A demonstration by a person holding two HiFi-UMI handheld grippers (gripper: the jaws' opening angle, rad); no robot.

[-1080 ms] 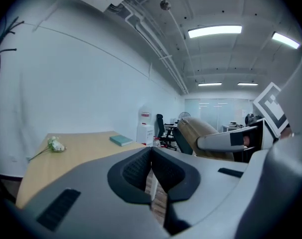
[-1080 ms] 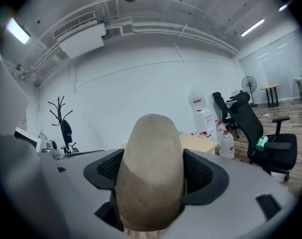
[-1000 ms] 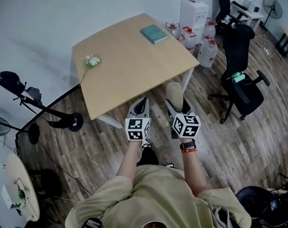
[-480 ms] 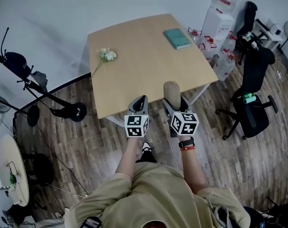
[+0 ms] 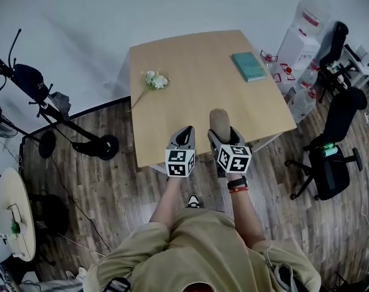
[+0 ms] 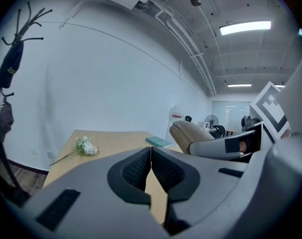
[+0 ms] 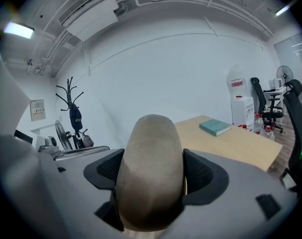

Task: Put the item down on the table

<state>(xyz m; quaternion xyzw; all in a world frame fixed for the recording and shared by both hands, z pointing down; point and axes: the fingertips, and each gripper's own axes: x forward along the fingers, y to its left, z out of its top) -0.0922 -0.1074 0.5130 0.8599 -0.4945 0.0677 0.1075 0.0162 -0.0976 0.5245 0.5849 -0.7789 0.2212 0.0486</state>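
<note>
Wooden table (image 5: 196,96): flowers (image 5: 154,80), teal book (image 5: 248,66)

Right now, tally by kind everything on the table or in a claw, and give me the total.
White flower sprig, lying on the table: 1
Teal book, lying on the table: 1
Tan rounded item, gripped in the right claw: 1
Total: 3
</note>
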